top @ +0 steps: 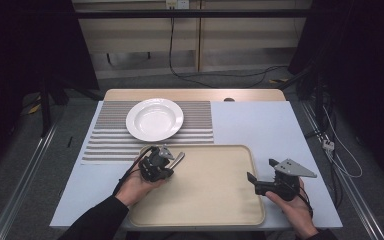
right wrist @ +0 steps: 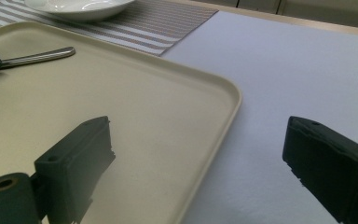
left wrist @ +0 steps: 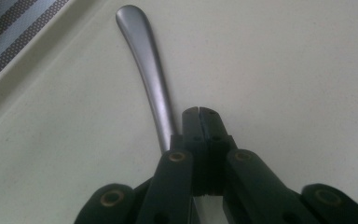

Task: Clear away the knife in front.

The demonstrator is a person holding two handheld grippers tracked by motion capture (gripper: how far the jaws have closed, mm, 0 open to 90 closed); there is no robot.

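Left gripper [left wrist: 199, 112]: jaws closing together beside the metal cutlery handle [left wrist: 149, 70], gripping nothing.
Right gripper [right wrist: 200, 154]: jaws gaping wide over the beige tray [right wrist: 168, 98] rim, holding nothing.

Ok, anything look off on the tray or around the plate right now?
Nothing spilled or damaged. The one odd point: the left tongs are shut, yet the utensil handle seems to run beside the closed tips, not between them. The plate sits flat on the striped mat; the tray lies square.

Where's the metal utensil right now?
In the high view the utensil lies at the tray's far-left corner, just below the white plate. The shut left gripper is at its handle; whether it grips it is unclear.
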